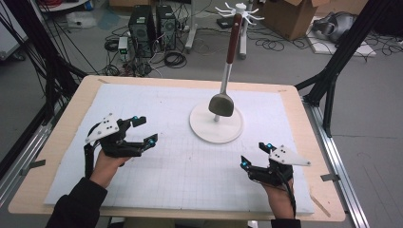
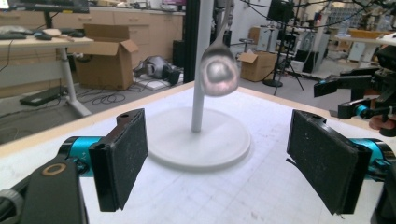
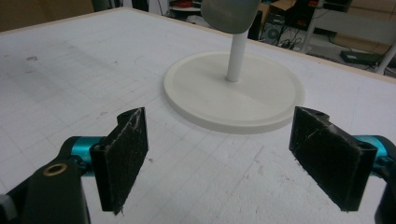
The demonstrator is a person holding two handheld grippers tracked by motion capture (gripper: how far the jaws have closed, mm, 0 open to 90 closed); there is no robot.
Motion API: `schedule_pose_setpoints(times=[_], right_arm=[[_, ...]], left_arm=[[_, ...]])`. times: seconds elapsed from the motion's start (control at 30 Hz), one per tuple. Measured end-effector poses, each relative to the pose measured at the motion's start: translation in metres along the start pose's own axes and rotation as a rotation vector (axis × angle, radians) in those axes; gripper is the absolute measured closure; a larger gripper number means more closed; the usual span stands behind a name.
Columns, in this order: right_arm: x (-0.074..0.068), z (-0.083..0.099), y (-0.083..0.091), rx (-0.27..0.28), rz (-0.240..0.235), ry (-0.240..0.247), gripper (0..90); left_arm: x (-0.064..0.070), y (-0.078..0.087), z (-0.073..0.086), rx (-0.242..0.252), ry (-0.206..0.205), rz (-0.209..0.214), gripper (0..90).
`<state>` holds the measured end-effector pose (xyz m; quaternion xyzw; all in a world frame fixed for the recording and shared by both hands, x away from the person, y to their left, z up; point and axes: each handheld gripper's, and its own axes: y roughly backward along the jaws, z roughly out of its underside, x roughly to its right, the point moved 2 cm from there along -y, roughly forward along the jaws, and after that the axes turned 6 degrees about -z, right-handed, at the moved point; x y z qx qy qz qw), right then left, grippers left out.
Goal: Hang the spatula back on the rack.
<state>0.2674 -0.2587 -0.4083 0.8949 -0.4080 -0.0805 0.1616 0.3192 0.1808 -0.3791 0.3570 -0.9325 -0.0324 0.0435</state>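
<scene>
Both the left hand-held gripper and the right hand-held gripper hover wide open and empty near the table's front edge, apart from the ladle.

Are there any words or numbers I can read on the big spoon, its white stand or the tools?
None can be read.
Ladle: bare metal bowl, no mark.
White stand: plain.
Left tool and right tool: no label visible.
White mat: a faint grid, no numbers.
Cardboard boxes on the floor: any print is too blurred to read.

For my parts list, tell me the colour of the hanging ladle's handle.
Dark reddish-brown handle above a silver shaft; clearest in the high view.
</scene>
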Motion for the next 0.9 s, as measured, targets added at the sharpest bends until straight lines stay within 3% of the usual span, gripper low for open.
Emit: schedule_pose_setpoints(times=[0.13,0.33,0.9], right_arm=[[-0.003,0.002,0.0,-0.004,0.007,-0.005,18.7],[-0.004,0.004,-0.004,-0.012,0.007,-0.001,18.7],[-0.003,0.01,-0.006,-0.021,0.006,-0.016,18.7]], left_arm=[[-0.005,0.008,0.017,-0.019,0.037,-0.019,20.4],[-0.01,0.015,0.032,-0.033,0.059,-0.039,20.4],[-0.014,0.015,0.038,-0.051,0.069,-0.067,20.7]])
